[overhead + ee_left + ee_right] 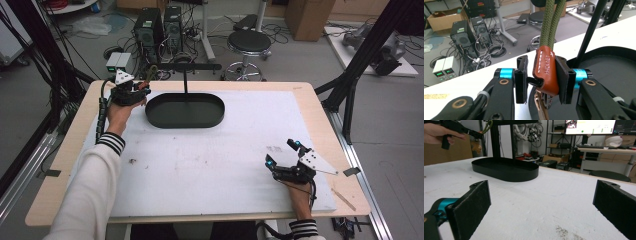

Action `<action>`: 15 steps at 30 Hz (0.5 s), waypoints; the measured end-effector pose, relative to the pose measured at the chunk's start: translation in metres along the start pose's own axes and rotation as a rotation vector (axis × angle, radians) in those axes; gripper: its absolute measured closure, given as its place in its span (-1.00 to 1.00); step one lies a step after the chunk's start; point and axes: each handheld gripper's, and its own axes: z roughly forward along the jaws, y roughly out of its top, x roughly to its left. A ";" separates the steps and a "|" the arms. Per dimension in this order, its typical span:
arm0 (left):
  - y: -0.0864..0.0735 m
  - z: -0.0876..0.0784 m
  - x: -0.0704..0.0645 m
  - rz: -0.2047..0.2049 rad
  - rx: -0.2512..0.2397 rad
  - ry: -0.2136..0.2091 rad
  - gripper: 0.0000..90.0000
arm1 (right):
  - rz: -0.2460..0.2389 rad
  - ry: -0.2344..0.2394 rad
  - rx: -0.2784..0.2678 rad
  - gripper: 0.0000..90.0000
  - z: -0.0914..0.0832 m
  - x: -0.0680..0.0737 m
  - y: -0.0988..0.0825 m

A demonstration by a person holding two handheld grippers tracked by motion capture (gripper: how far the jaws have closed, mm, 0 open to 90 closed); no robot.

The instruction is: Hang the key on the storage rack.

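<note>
High view: the left tongs (131,92) hover at the upper left beside the black oval metal tray (185,110) on the white table (210,165); the right tongs (285,159) rest lower right, jaws spread.

Left gripper view: they pinch a brown leather key fob on green rope (547,71), off-centre, so it may slip.

Right gripper view: jaws wide apart, empty.

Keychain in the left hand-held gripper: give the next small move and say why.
Probably lift it slightly toward the stand's crossbar. The left hand-held gripper is shut on the keychain by its brown leather tab, the green cord loop rising above, metal clasp hanging over the tray edge. The right hand-held gripper rests open on the table, apart.
</note>
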 end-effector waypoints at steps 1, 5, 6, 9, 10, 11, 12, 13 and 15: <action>-0.001 0.000 0.001 -0.008 -0.004 -0.008 0.44 | 0.000 0.000 -0.001 -0.99 0.000 0.000 0.000; -0.004 0.002 0.004 -0.025 -0.006 -0.055 0.04 | -0.003 -0.003 0.000 -0.99 0.000 0.000 0.000; -0.005 0.002 0.006 -0.036 -0.017 -0.086 -0.13 | -0.002 -0.003 0.000 -0.99 0.000 0.000 0.000; -0.008 -0.003 0.008 -0.096 -0.052 -0.229 -0.72 | -0.001 -0.004 0.003 -0.99 0.000 0.001 0.000; -0.008 -0.007 0.007 -0.119 -0.060 -0.277 -0.87 | -0.005 -0.007 0.001 -0.99 0.000 0.001 0.000; -0.007 -0.012 0.005 -0.122 -0.076 -0.308 -0.89 | -0.008 -0.008 0.002 -0.99 0.000 0.001 0.000; -0.007 -0.019 0.003 -0.099 -0.100 -0.317 -0.91 | -0.013 -0.006 0.000 -0.99 0.000 0.000 0.000; -0.007 -0.026 0.001 -0.079 -0.128 -0.321 -0.96 | -0.014 -0.005 -0.001 -0.99 0.000 0.000 0.000; -0.006 -0.039 -0.002 -0.040 -0.164 -0.332 -0.96 | -0.001 -0.004 0.003 -0.99 0.000 0.001 0.000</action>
